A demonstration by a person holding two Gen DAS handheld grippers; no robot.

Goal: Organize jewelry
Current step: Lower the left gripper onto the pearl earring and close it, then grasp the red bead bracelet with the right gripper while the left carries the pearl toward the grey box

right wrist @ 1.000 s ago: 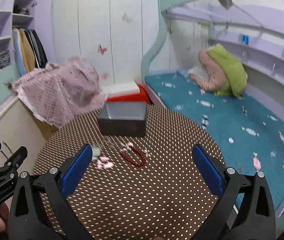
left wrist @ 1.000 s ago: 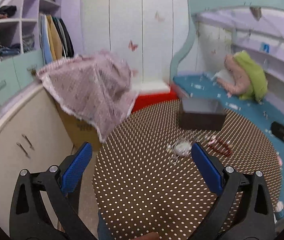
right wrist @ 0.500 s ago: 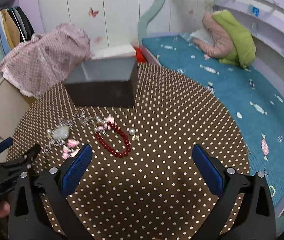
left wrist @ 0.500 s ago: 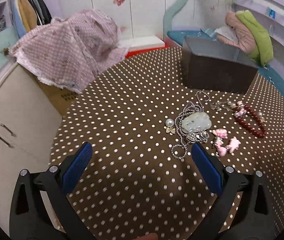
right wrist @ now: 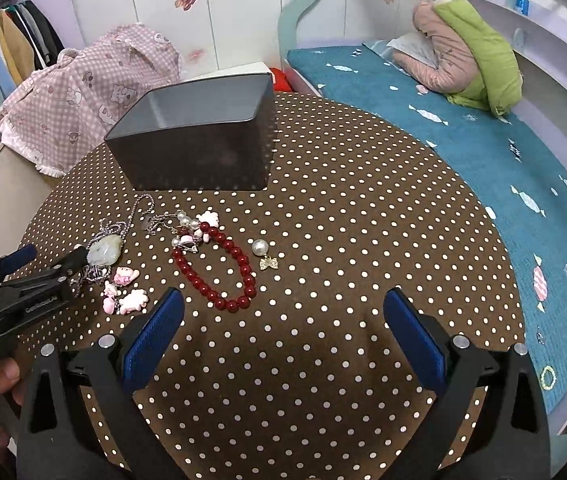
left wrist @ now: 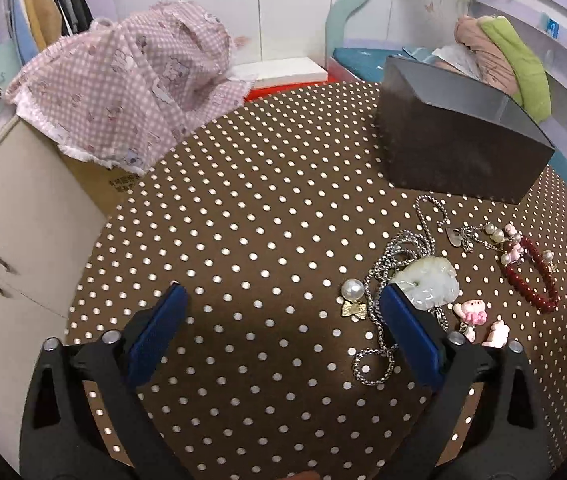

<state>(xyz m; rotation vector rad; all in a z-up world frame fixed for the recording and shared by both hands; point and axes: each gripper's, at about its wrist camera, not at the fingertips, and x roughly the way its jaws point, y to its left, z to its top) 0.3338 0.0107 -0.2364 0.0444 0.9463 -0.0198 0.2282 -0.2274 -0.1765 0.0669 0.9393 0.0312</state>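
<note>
Left tongs: apart, jaws just narrowing slightly, nothing between them.
Right tongs: apart, empty.
Pendant: at left tongs' right pad.
Bracelet: just ahead of right tongs.
Box: beyond the jewelry.

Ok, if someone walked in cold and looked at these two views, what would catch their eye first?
Probably the little heap of jewelry on the brown polka-dot tablecloth: a dark red bead bracelet, a pale jade pendant on a silver chain, and pearl earrings with pink charms scattered around them. Just behind it sits an open dark grey box. Both grippers, left gripper and right gripper, hang open over the cloth, holding nothing.
</note>
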